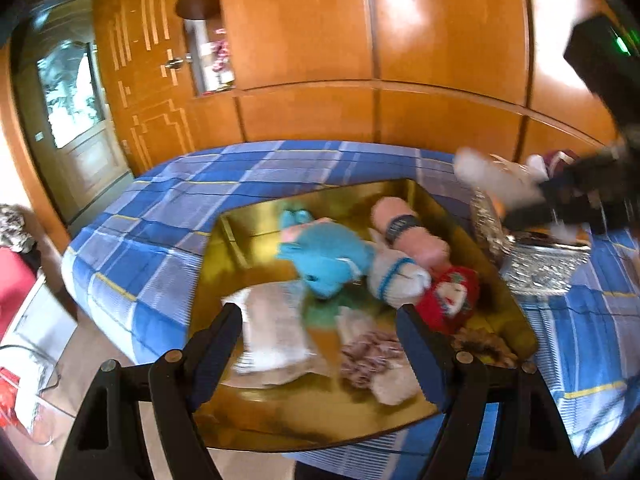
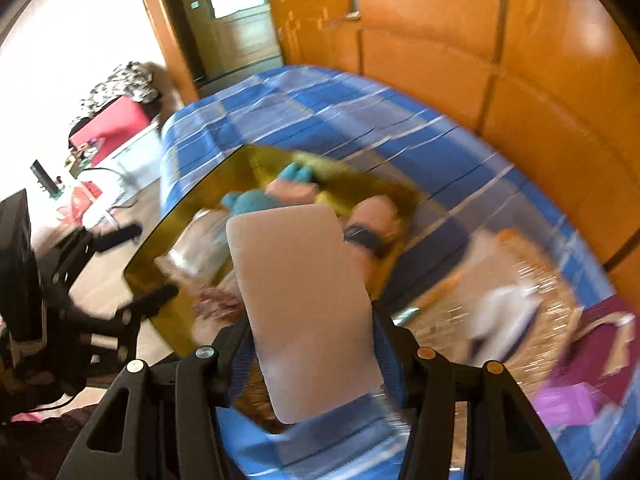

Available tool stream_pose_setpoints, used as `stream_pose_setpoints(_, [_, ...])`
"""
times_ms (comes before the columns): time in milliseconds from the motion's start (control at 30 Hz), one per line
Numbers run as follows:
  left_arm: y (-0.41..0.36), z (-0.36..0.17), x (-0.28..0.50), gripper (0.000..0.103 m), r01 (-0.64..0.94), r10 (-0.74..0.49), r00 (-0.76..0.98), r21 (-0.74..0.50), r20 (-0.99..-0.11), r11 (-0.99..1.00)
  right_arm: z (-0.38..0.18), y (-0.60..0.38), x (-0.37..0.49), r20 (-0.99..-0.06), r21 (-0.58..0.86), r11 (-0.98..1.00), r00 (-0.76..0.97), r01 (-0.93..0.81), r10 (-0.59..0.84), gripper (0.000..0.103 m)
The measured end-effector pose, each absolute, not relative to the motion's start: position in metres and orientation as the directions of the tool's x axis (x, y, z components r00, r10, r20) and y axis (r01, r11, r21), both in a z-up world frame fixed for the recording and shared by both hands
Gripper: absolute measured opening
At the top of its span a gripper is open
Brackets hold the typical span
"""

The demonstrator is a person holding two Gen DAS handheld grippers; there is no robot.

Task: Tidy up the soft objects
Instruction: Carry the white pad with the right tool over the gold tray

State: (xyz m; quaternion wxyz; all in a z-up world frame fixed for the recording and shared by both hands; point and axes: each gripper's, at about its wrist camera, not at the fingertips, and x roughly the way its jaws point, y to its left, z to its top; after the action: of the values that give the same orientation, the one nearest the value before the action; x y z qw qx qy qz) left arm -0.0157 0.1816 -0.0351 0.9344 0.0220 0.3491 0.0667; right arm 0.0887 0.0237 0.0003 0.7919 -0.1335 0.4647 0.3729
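The right claw (image 2: 310, 344) is clenched on a pale, flat rectangular soft pad (image 2: 304, 304), carrying it in the centre of the right wrist frame above the shiny gold tray (image 2: 168, 240), probably to add it to the things gathered there. That tray rests on the blue checked bedspread (image 1: 168, 208) so the soft items collect in one place: a turquoise plush toy (image 1: 328, 260), a pink rolled cloth with a dark band (image 1: 404, 232) and a red knitted piece (image 1: 448, 296). The left claw (image 1: 320, 344) hangs released and empty, low in its frame over the tray's near edge.
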Motion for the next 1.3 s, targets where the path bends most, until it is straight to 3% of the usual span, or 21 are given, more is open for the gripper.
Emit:
stream_pose_setpoints(200, [0.202,-0.036,-0.017,0.08,-0.172,0.178,0.744,0.072,-0.644,0.982,-0.035,0.06,0.074,-0.865,0.179,0.669,0.208,-0.721,0.456,0.054])
stream_pose_setpoints(600, [0.216,-0.041,-0.017,0.08,-0.218,0.197,0.737,0.05,-0.646,0.975,-0.076,0.115,0.077,-0.883,-0.026,0.72,0.354,-0.694,0.309,0.055])
stream_pose_setpoints(867, [0.219,-0.046,-0.015,0.08,-0.237,0.212,0.723,0.051,-0.657,0.97,-0.087,0.115,0.082,-0.867,0.0,0.758,0.378,-0.652,0.325,0.063])
stream_pose_setpoints(1100, [0.22,-0.046,-0.015,0.083,-0.25,0.222,0.72,0.053,-0.658,0.967,-0.074,0.101,0.077,-0.833,0.047,0.783,0.409,-0.62,0.373,0.078])
stream_pose_setpoints(1300, [0.218,-0.044,-0.016,0.085,-0.247,0.22,0.726,0.05,-0.652,0.968,-0.054,0.083,0.07,-0.794,0.059,0.805,0.462,-0.59,0.396,0.079])
